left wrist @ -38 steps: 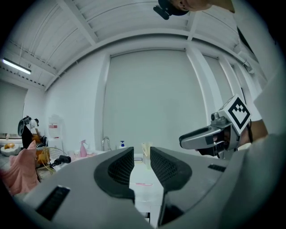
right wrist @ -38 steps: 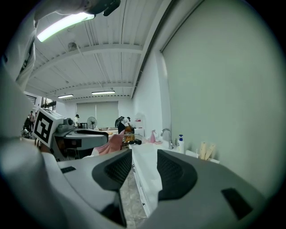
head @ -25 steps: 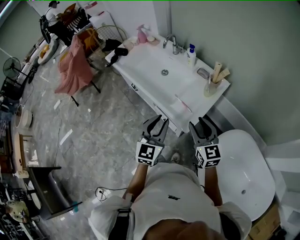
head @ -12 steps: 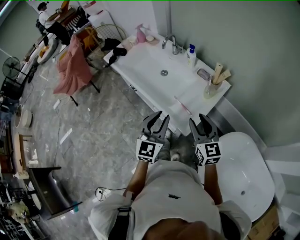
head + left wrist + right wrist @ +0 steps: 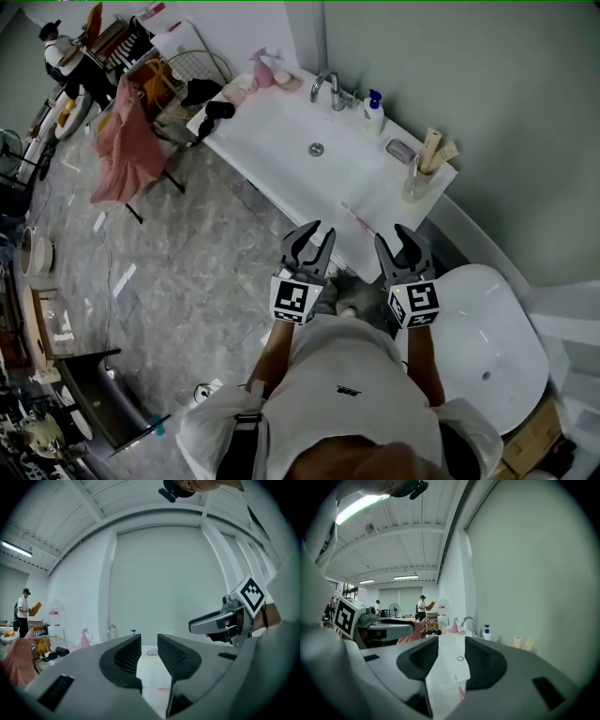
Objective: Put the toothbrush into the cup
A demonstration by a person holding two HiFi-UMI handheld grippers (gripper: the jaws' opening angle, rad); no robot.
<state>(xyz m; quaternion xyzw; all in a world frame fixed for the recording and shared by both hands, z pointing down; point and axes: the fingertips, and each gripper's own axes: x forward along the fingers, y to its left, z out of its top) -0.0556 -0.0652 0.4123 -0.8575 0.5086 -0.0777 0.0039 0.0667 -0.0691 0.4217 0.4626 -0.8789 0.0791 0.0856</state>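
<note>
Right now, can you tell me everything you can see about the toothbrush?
The toothbrush is thin and pink, and looks like plastic. It lies flat on the white counter, close to the front edge. It is too small to make out its bristles. Only the counter touches it. The left gripper and right gripper hover short of it, both open and empty. The cup stands apart from it, nearer the wall.

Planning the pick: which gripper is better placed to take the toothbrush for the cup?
Right, probably. Both are open and empty, but the right gripper faces the counter end where the cup stands, and the toothbrush lies ahead, in line between its fingers.
</note>
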